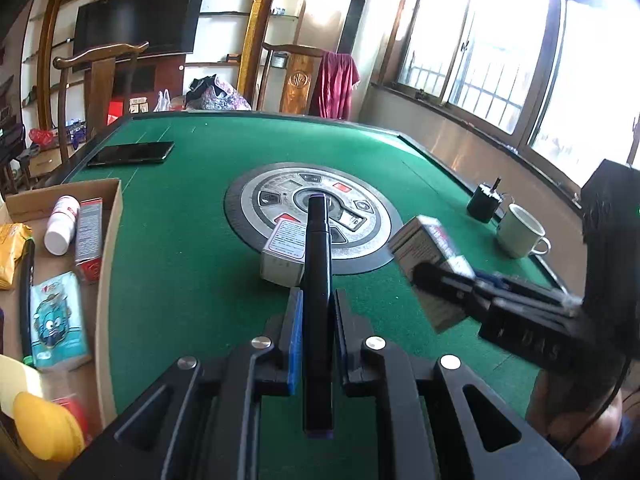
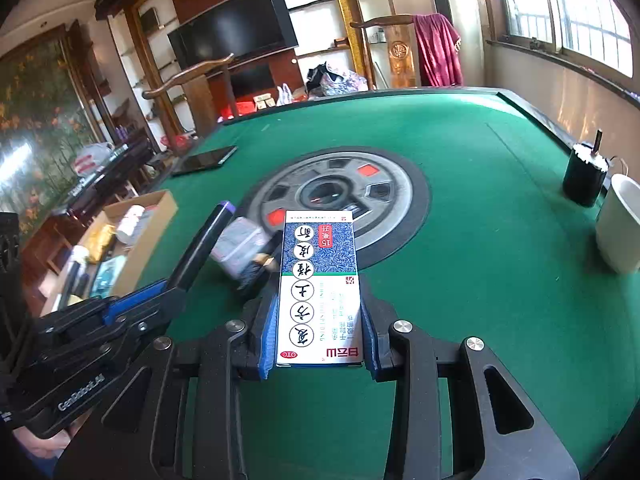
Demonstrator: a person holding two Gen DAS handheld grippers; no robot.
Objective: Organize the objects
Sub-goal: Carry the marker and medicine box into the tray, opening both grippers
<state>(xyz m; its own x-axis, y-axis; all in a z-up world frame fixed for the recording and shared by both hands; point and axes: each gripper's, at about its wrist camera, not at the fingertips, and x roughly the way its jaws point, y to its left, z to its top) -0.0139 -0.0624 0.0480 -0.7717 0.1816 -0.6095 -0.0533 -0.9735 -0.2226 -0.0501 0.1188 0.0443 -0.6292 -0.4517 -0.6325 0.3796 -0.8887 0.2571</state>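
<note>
My left gripper (image 1: 316, 312) is clamped on a black marker (image 1: 318, 264) pointing straight ahead over the green table (image 1: 192, 280), a small box (image 1: 282, 256) just beyond its tip, while my right gripper (image 2: 320, 320) pinches a medicine box (image 2: 320, 288) lengthwise, and a cardboard tray (image 1: 108, 240) sits off to the left.

Counter (image 1: 192, 280) top: matt green felt. Pen (image 1: 318, 264) glossy black plastic; box (image 2: 320, 288) smooth printed card. Mug (image 1: 520, 232) glazed ceramic.
</note>
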